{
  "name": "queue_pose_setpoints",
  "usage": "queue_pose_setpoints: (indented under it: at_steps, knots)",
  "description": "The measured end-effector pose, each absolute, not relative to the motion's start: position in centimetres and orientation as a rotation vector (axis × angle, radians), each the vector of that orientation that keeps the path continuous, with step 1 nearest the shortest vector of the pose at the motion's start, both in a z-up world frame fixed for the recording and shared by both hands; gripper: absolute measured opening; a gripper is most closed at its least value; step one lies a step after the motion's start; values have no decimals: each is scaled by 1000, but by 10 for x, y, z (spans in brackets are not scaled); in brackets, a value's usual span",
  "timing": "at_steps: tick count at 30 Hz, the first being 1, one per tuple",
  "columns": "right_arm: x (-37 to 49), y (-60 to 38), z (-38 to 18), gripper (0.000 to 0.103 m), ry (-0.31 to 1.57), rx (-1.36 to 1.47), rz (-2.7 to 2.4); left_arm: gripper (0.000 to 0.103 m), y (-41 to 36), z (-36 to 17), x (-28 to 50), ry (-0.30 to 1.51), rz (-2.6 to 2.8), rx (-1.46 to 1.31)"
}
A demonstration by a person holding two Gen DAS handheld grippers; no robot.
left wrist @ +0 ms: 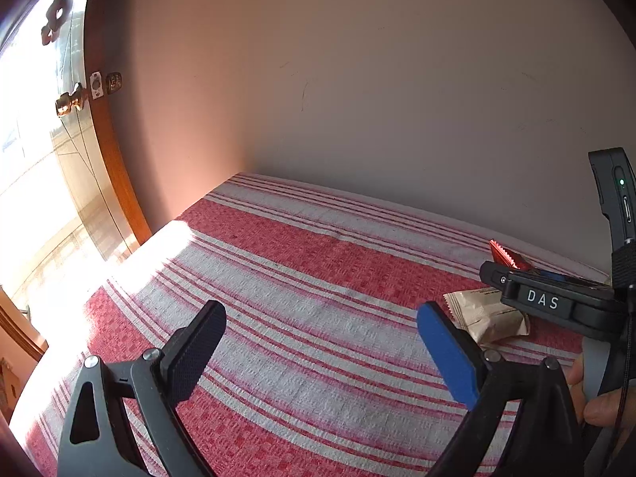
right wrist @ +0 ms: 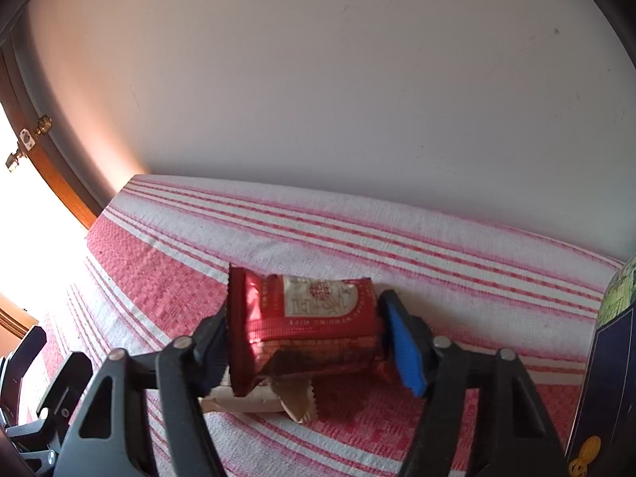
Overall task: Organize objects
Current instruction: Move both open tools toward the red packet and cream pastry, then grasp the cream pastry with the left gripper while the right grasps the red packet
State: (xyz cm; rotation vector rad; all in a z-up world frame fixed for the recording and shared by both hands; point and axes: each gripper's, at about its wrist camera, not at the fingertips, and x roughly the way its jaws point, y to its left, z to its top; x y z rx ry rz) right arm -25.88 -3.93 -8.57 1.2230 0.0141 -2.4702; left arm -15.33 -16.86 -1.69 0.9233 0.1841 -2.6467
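The right gripper [right wrist: 306, 338] squeezes a red snack packet [right wrist: 306, 326] between its two pads, just above a tan packet [right wrist: 258, 399] on the striped cloth [right wrist: 357, 230]. The left gripper [left wrist: 322, 349] hangs wide open over the cloth, holding nothing.

Left gripper [left wrist: 322, 330] held low, jaws spread wide, nothing between them. Right gripper [right wrist: 306, 334] pitched downward, jaws clamped on a red packet [right wrist: 306, 318].
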Motion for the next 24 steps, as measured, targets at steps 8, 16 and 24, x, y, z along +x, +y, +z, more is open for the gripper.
queue_pose_setpoints:
  at_steps: [8, 16, 24]
  knots:
    - [-201, 6, -70, 54, -52, 1070, -2494, 98, -157, -15, -152, 190, -2753, 946]
    - [-99, 61, -48, 55, 19, 902, -2627, 98, -98, -14, -186, 214, -2889, 1071]
    - [-54, 96, -51, 56, 38, 871, -2701, 93, -57, -47, -244, 118, -2732, 1340]
